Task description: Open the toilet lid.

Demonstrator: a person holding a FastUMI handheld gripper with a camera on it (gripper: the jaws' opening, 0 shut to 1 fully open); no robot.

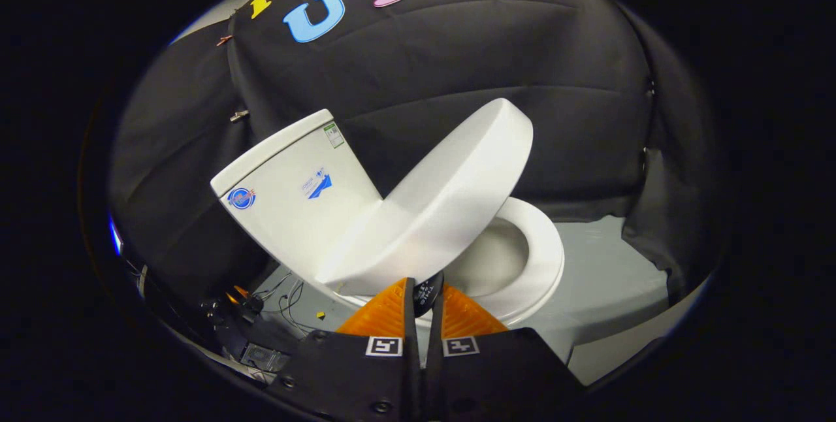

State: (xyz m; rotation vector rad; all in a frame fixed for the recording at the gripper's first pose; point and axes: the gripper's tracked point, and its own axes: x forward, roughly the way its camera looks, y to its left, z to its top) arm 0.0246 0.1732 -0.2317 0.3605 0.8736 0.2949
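Gripper view had the toilet lid (450, 193) sitting mid-frame, already tipped up partway off the seat (545, 259), with the tank (294, 193) off to the left of centre. Our gripper (426, 298) was at the bottom centre, fingers pressed nearly together on a small dark tab-like thing at the lid's lower edge; we couldn't tell exactly what that was. We figured the lid was stiff, smooth plastic, fairly light but slippery, and hinged at the tank end, so it would swing rather than lift. Best hold, we reckoned, was the front rim, far from the hinge, with a gentle push so it didn't slam the tank.
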